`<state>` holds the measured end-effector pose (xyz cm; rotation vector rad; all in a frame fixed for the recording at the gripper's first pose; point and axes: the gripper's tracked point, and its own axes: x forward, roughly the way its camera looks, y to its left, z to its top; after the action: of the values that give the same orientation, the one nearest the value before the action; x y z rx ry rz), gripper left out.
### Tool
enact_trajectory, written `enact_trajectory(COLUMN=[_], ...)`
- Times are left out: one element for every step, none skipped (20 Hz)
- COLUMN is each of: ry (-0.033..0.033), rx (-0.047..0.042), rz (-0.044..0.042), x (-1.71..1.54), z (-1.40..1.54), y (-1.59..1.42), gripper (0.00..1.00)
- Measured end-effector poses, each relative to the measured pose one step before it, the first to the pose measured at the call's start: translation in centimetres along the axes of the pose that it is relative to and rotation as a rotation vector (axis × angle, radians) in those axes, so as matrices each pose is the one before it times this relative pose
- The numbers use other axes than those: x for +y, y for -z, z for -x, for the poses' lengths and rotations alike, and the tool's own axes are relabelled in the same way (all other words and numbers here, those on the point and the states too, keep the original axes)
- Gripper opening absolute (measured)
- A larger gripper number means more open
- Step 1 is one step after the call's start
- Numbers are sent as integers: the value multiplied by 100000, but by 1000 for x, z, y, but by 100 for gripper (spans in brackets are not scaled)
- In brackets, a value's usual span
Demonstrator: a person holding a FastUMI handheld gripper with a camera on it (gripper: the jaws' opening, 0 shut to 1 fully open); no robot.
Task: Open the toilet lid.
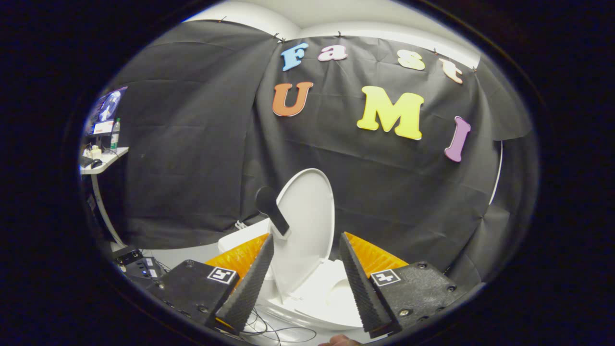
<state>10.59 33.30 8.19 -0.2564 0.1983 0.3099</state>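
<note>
Gripper view has the claw (pixel 307 269) spread wide and gripping nothing, its fingers flanking the white oval plastic toilet lid (pixel 307 226), which stands raised nearly upright just ahead over the white seat (pixel 331 298), likely already opened.

The white toilet lid (pixel 307 226) stands raised — nearly upright, tilted slightly back toward the far wall, its inner face turned right. A dark handle (pixel 272 209) sticks out from its left edge. Below, near and right, the white seat (pixel 331 298) lies flat — uncovered.
</note>
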Motion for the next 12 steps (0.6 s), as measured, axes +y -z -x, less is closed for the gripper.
enact_trajectory(ry=[490, 770, 1011, 720, 293, 583, 658, 791, 736, 918, 1118, 1875], rx=[176, -245, -494, -1027, -1347, -1121, -1274, -1357, -1371, -1296, -1023, -754], rz=[-696, -1141, -1452, -1663, -1910, -2117, -2204, -2204, -2163, -2016, -1280, -792], x=[-774, -911, -1056, -1013, -1019, -1021, -1258, -1251, -1263, -1220, -1264, -1361], z=[515, 666, 404, 611, 593, 726, 729, 851, 890, 871, 871, 933], y=[558, 430, 350, 338, 322, 424, 408, 355, 379, 408, 456, 370], gripper=[93, 96, 99, 99, 99, 99, 99, 99, 99, 99, 99, 99])
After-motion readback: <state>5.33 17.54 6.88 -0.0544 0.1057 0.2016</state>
